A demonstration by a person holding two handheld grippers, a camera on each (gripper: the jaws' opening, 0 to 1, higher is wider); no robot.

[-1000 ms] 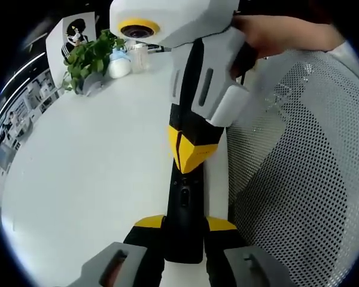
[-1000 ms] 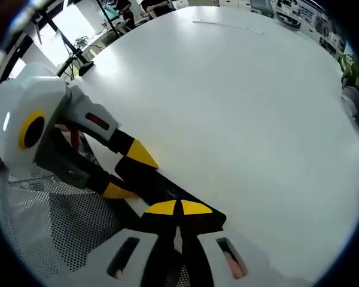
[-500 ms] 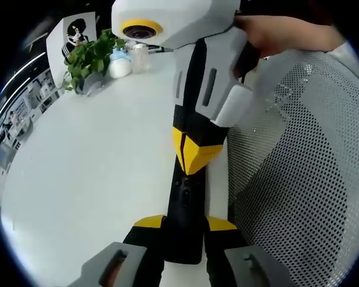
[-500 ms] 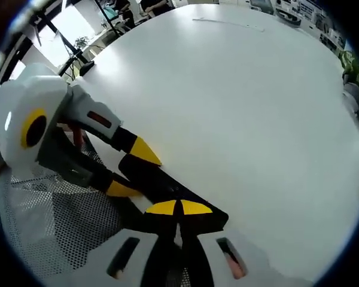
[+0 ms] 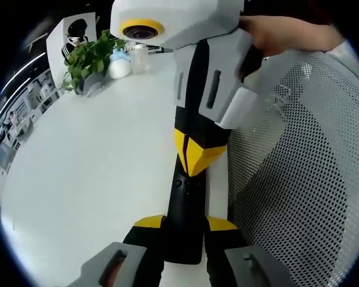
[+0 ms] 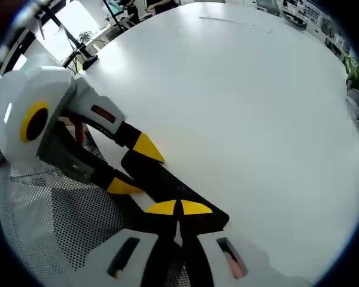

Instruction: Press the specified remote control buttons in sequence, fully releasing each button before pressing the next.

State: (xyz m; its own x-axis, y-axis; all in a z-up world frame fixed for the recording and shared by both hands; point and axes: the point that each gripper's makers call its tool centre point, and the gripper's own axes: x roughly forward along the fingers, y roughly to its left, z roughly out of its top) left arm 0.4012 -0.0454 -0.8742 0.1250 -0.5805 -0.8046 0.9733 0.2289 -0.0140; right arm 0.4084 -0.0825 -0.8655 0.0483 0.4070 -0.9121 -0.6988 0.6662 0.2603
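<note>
The remote control point(image 5: 184, 209) lies on the counter point(image 5: 96, 167) along its edge, beside a mesh chair back point(image 5: 293, 179). The left claw point(image 5: 185, 230) straddles its near end; the right claw point(image 5: 196, 156) meets its far end. A potted plant point(image 5: 91, 57) stands at the counter's far side.

Setting: office | large white table point(image 6: 239, 89) | mesh chair point(image 5: 299, 179) | potted plant point(image 5: 93, 57) | desk rows beyond point(image 5: 18, 113)
</note>
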